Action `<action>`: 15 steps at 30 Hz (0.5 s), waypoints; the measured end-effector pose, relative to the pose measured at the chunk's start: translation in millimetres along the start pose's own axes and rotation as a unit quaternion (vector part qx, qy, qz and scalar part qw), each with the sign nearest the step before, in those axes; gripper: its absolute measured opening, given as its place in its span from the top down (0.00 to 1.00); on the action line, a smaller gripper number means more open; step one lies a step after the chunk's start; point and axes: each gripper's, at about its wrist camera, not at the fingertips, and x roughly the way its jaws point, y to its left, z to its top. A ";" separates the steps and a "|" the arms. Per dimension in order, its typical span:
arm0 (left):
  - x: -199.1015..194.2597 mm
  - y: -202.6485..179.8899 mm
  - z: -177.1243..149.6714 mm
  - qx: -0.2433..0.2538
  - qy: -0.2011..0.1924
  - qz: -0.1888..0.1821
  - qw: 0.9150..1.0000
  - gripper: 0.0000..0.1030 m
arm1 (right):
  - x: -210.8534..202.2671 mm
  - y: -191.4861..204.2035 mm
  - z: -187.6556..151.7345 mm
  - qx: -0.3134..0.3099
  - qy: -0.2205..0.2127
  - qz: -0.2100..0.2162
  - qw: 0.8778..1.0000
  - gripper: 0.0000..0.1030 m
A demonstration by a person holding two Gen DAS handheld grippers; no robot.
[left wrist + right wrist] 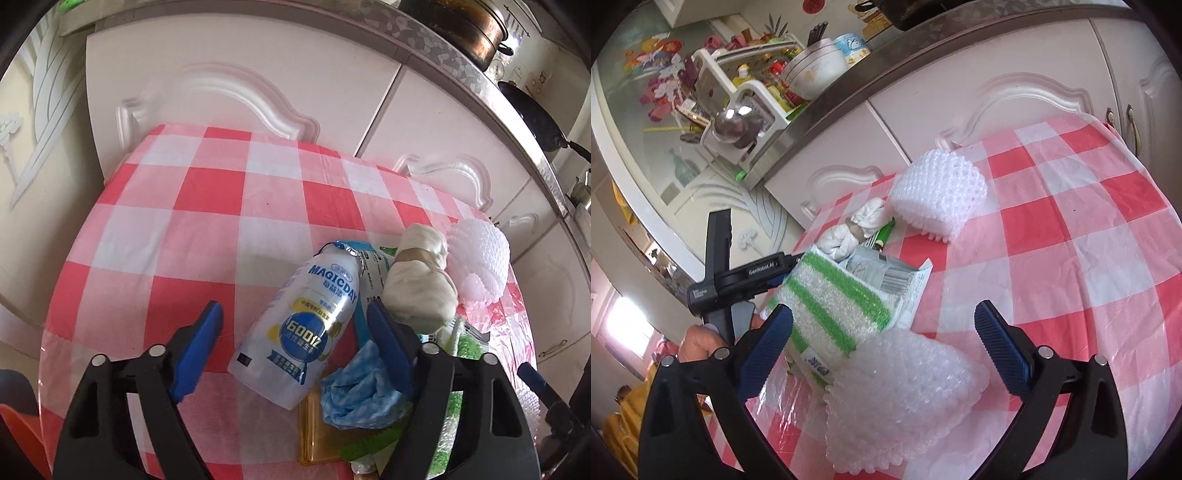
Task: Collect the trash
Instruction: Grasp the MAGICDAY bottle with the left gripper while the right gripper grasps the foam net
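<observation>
A white MAGICDAY plastic bottle (295,325) lies on the red-checked tablecloth (192,229). It sits between the fingers of my left gripper (295,314), whose left pad stands clear of it, so the gripper is open. Beside the bottle are a crumpled blue wipe (354,391), a taped cream bundle (417,284) and a white foam net (480,258). My right gripper (884,308) is open over a clear bubble-wrap piece (905,391), not touching it. Beyond lie a green-striped bubble pouch (831,306), a silver wrapper (886,273) and the foam net (938,192).
White cabinet doors (258,74) stand right behind the table. The counter above carries a pot (472,29), a wok (535,114) and a dish rack (746,103). A hand (701,343) holds the left gripper's black body (738,277). An amber plastic piece (314,432) lies under the wipe.
</observation>
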 end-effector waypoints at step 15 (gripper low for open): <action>-26.7 1.7 -20.9 -0.030 -0.035 0.011 0.999 0.52 | 10.3 11.2 -17.3 -0.042 0.038 -0.031 0.998 0.04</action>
